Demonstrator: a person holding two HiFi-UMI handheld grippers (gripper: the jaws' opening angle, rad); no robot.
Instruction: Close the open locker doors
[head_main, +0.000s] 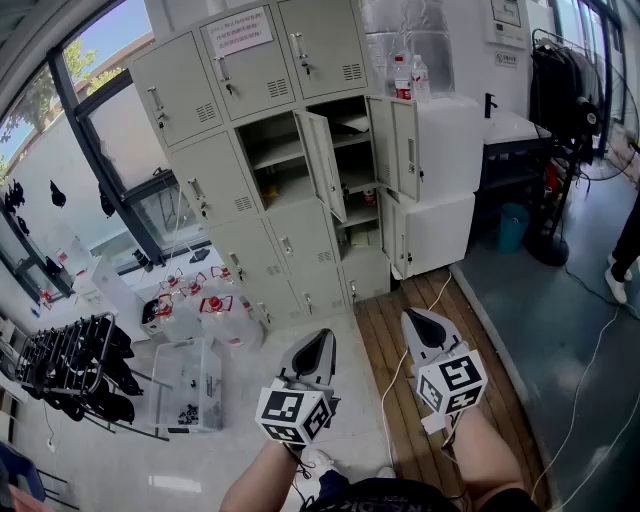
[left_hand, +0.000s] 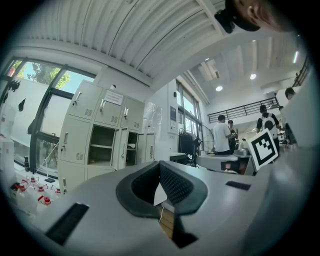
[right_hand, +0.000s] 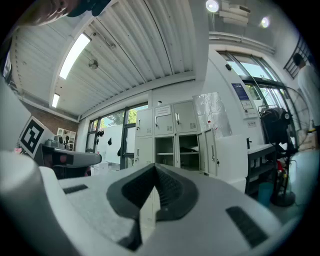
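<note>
Locker doors (head_main: 322, 165): two flat, pale-grey metal panels, found swung open on mid-row compartments, well ahead of both tools. Left gripper (head_main: 320, 338) and right gripper (head_main: 414, 320) noted closed, nothing held; ribbed black pads (left_hand: 176, 184) pressed tog.

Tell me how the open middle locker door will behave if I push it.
The door looks like thin painted sheet metal hung on one side, so it likely swings as one stiff panel. It seems light, so it may bounce back off the locker. Its smooth face may be slippery.
</note>
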